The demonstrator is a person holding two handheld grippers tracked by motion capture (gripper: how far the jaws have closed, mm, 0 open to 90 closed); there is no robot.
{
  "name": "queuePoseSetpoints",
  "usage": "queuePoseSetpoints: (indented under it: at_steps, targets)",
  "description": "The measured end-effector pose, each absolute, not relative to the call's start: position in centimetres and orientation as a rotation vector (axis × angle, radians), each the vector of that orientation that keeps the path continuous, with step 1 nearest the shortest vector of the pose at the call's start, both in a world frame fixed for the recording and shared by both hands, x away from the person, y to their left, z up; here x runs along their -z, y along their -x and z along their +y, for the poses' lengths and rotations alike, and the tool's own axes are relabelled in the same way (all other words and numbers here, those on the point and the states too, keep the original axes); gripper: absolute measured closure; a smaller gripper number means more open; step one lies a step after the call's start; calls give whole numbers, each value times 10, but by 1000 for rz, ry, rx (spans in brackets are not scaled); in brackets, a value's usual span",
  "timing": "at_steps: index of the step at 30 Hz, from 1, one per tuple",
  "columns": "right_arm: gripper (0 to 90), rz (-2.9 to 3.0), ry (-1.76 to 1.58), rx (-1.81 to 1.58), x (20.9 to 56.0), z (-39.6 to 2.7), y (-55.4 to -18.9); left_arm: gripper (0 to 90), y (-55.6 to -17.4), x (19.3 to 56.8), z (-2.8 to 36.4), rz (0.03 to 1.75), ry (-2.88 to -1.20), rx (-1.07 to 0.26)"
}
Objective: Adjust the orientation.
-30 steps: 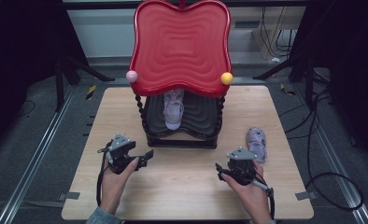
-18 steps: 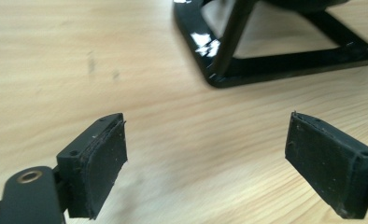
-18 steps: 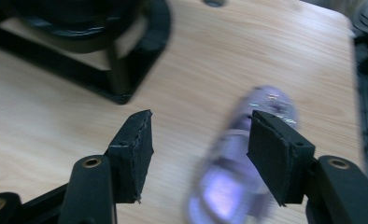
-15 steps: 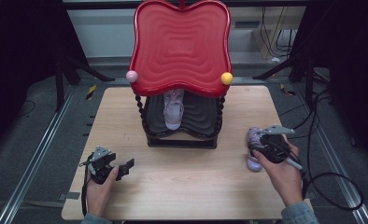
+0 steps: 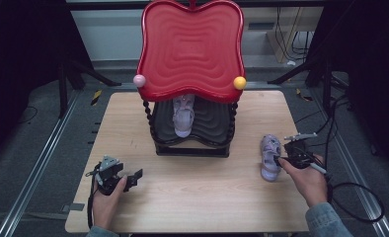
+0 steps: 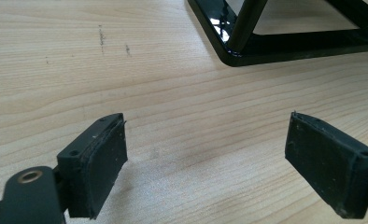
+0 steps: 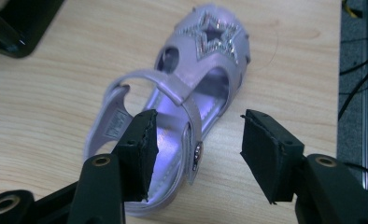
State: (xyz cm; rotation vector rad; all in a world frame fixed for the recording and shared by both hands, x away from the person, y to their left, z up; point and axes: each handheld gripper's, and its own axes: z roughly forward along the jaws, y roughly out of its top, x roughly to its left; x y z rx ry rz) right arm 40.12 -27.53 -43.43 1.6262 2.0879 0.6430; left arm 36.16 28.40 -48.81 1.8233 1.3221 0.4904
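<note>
Sandal [image 5: 270, 157] of pale purple lay on the wooden table [image 5: 207, 197], right of the black stand [image 5: 192, 148], with the right gripper [image 5: 287, 159] at its heel. The left gripper [image 5: 128, 180] hovered near the front left (jaws released). In the left gripper view, wide jaws framed bare wood. In the right gripper view, jaws had just been closing around the sandal's [image 7: 182, 112] heel side, one inside, not yet pressing.
</note>
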Motion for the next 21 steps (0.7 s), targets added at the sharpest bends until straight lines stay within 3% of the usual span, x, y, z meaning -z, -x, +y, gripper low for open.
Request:
queuePoseSetpoints:
  at_steps: [12,21]
  targets:
    - [529,2150,-1680,-585,454,-278,-408,123,-363,490,283,1323,-1832,-480]
    - [745,2211,-1673,-572,458,-277,-412,122,-363,490,285,1325,-1826,-479]
